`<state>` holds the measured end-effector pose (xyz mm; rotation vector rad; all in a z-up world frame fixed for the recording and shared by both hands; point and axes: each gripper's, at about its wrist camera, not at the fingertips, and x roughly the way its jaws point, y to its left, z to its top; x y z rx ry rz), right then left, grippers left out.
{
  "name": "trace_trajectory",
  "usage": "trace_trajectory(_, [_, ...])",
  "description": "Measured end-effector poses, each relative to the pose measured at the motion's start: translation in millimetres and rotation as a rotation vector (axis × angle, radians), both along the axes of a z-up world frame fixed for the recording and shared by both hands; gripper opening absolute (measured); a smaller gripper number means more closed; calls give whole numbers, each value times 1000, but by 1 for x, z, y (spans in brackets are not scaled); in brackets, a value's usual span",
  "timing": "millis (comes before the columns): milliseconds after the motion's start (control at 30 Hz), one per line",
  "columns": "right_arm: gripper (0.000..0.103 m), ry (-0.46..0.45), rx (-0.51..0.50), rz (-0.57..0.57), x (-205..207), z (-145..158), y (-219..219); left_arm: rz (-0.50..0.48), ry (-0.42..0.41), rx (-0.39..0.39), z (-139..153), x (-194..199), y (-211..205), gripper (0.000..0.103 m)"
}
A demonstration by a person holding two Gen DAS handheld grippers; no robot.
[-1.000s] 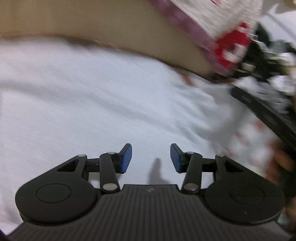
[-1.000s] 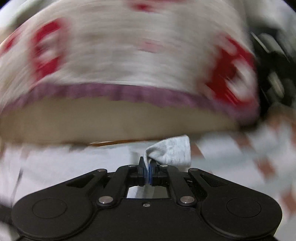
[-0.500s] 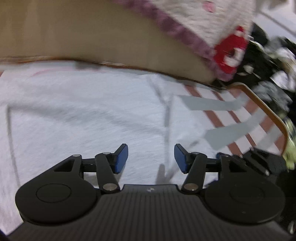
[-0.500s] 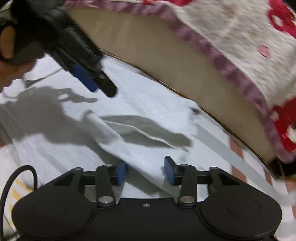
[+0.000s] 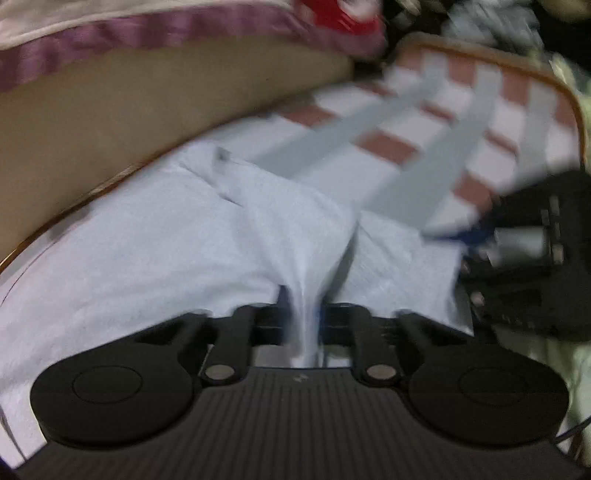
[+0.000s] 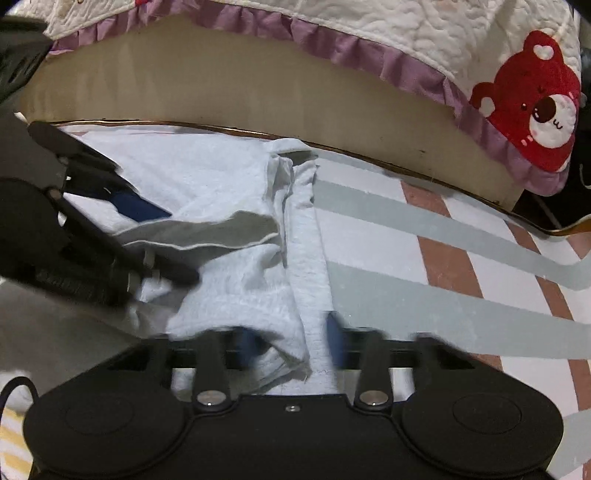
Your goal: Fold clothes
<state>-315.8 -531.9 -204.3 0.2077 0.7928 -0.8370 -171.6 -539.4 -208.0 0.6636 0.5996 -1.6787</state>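
Surroundings: quilted bedspread (image 6: 461, 40), purple ruffle, red bear patch, upper frame; beige bed side below it; checked mat (image 6: 424, 258), grey and rust stripes, right. Item: white fleecy garment (image 6: 236, 280), rumpled, centre-left on the mat. Left gripper (image 5: 303, 325), spread half a second ago, has just closed, pinching a fold. Right gripper (image 6: 291, 347) has just closed onto the bunched hem.

I see a pale grey garment (image 6: 236, 288) of soft, nubbly cloth on a smooth checked mat (image 6: 424, 266). My right claw (image 6: 291, 345) is matt black plastic; the quilted blanket (image 6: 424, 33) has a satin-like purple frill.
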Motion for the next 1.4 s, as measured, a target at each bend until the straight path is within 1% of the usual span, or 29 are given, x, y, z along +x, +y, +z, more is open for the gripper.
trace_trajectory(67, [11, -4, 3, -18, -4, 1, 0, 161, 176, -64, 5, 36, 15, 7])
trace_trajectory(100, [11, -9, 10, -29, -5, 1, -3, 286, 300, -76, 2, 60, 24, 7])
trace_trajectory(200, [11, -48, 41, -57, -10, 0, -9, 613, 497, 25, -21, 112, 49, 7])
trace_trajectory(233, [11, -54, 44, -59, -11, 0, -9, 624, 457, 31, -22, 115, 54, 8])
trace_trajectory(267, [11, -59, 44, -63, -11, -1, -9, 610, 395, 28, -21, 115, 57, 11])
trace_trajectory(300, [11, -63, 44, -67, -11, -2, -9, 581, 355, 26, -18, 114, 58, 14])
trace_trajectory(333, [11, -66, 43, -71, -11, -2, -8, 553, 372, 18, -15, 113, 52, 24])
trace_trajectory(367, [11, -68, 40, -71, -11, -3, -8, 525, 388, 10, -12, 111, 46, 42])
trace_trajectory(433, [11, -63, 29, -62, -10, -5, -7, 468, 422, -7, -6, 109, 34, 61])
trace_trajectory(500, [11, -46, 13, -46, -9, -4, -6, 412, 452, -21, -1, 106, 22, 63])
trace_trajectory(567, [10, -32, -17, -36, -8, -2, -1, 375, 416, 35, -5, 92, -5, 65])
trace_trajectory(600, [8, -29, -39, -34, -8, 0, 1, 374, 362, 73, -8, 85, -13, 65])
trace_trajectory(633, [8, -25, -58, -36, -9, 3, 2, 372, 308, 111, -11, 79, -20, 62])
trace_trajectory(667, [3, -6, -58, -47, -11, 2, 0, 370, 255, 146, -14, 73, -27, 60])
trace_trajectory(700, [2, 13, -41, -65, -13, -1, -5, 371, 223, 135, -12, 67, -27, 60])
trace_trajectory(767, [3, -15, -3, -83, -20, -5, -11, 372, 162, 116, -10, 57, -27, 60])
trace_trajectory(800, [3, -23, 4, -84, -21, -4, -12, 394, 164, 114, -10, 58, -23, 59])
trace_trajectory(867, [3, 7, 2, -77, -19, -2, -9, 440, 157, 97, -10, 66, -11, 54])
trace_trajectory(933, [3, 36, -3, -72, -18, 0, -5, 508, 106, 81, -6, 83, 5, 54])
trace_trajectory(1000, [5, 45, -7, -79, -20, 1, -5, 569, 96, 80, 4, 106, 19, 54])
trace_trajectory(1067, [21, 39, -10, -103, -23, 1, -5, 610, 146, 108, 14, 128, 35, 54])
trace_trajectory(1100, [25, 41, -20, -115, -24, 1, -5, 628, 171, 122, 19, 139, 44, 55])
trace_trajectory(1133, [29, 38, -26, -127, -25, 1, -4, 621, 185, 125, 26, 149, 55, 56])
trace_trajectory(1167, [30, 34, -27, -137, -26, 1, -3, 614, 175, 122, 32, 156, 67, 57])
trace_trajectory(1200, [32, 34, -25, -147, -27, 1, -2, 607, 164, 118, 39, 163, 79, 58])
trace_trajectory(1233, [40, 38, -20, -157, -29, 2, 0, 607, 144, 115, 45, 173, 96, 58])
trace_trajectory(1300, [41, 45, -11, -168, -32, 4, 3, 641, 115, 112, 53, 194, 127, 59])
trace_trajectory(1333, [41, 58, -3, -161, -33, 6, 5, 666, 113, 109, 54, 205, 141, 62])
trace_trajectory(1400, [39, 109, 33, -152, -35, 10, 5, 733, 122, 115, 53, 228, 174, 65])
